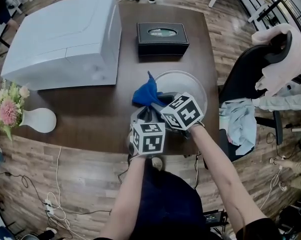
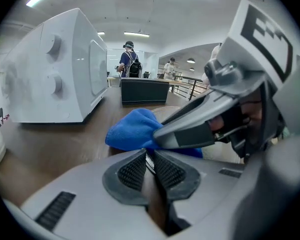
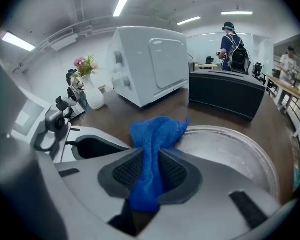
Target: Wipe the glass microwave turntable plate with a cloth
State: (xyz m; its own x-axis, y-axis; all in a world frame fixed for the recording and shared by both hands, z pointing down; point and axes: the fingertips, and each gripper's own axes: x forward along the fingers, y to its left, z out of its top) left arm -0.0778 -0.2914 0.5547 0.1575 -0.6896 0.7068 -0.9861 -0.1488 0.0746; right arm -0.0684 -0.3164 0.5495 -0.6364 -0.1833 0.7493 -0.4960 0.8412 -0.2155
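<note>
The dark brown wooden table point(image 1: 90, 109) fills the middle of the head view. On it, in the upper left of the frame, stands the big white microwave oven point(image 1: 65, 39), its side with two round knobs showing in both gripper views.

The round clear glass turntable plate point(image 1: 185, 84) lies on the table right of centre, near the front edge and well apart from the microwave. Behind it, in the upper middle, is the black rectangular tissue box point(image 1: 163, 38).

Both grippers are at the near side of the plate, close to each other. The left gripper point(image 2: 150, 164) has its jaws drawn almost together. Between the ribbed pads there is only a thin pale edge, which seems to be the rim of the plate, so it looks clamped on the plate.

The right gripper point(image 3: 150, 171) is closed on the blue fluffy cloth point(image 1: 146, 93). A fold of the cloth is pinched between its pads, and the rest stands up in a bunch in front of them. The cloth is over the left rim of the plate, partly above the glass and partly above the table.

The small white round vase point(image 1: 37, 120) with pink flowers point(image 1: 7, 109) stands at the left edge of the table, well apart from the plate.
</note>
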